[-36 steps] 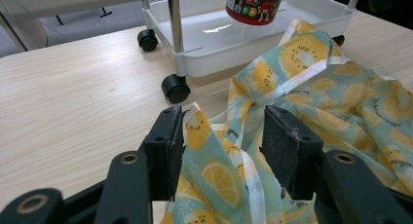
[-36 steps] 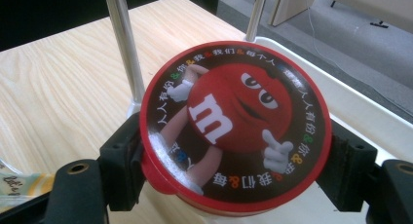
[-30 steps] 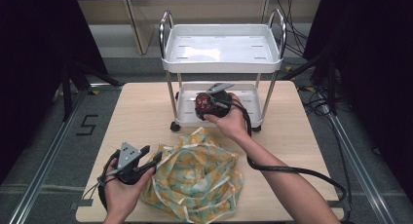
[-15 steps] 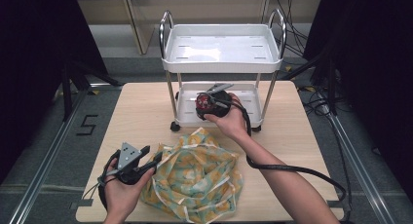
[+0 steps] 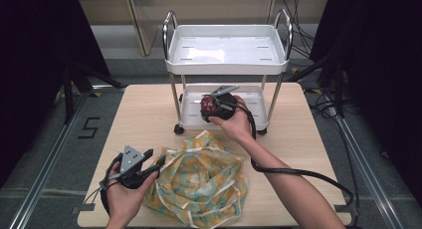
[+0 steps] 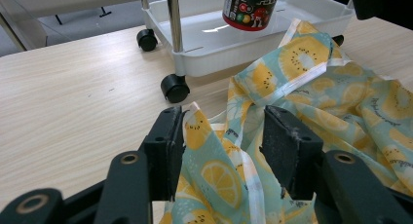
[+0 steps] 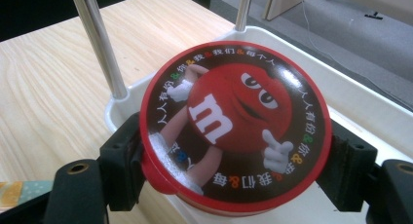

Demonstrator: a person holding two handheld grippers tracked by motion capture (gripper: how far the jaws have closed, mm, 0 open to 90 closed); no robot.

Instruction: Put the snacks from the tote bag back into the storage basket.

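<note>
A round red-lidded candy tin [image 5: 209, 108] [image 7: 234, 121] [image 6: 249, 9] with a cartoon figure on its lid hangs just above the lower tray [image 5: 191, 115] [image 7: 370, 117] of a small white cart. My right gripper [image 5: 213, 104] [image 7: 236, 160] is shut on it, one jaw on each side of the lid. A crumpled teal cloth with lemon prints [image 5: 199, 184] [image 6: 316, 87] lies on the table in front of the cart. At the cloth's left edge, my left gripper [image 5: 158, 163] [image 6: 221, 136] holds a bunched fold between its jaws.
The cart's upper tray [image 5: 229, 67] is bare and carried on chrome posts [image 6: 174, 19]; its black casters [image 6: 175, 87] rest on the wooden table [image 5: 139, 119]. The right gripper's cable [image 5: 298, 171] trails across the table's right side. Bare tabletop lies left of the cart.
</note>
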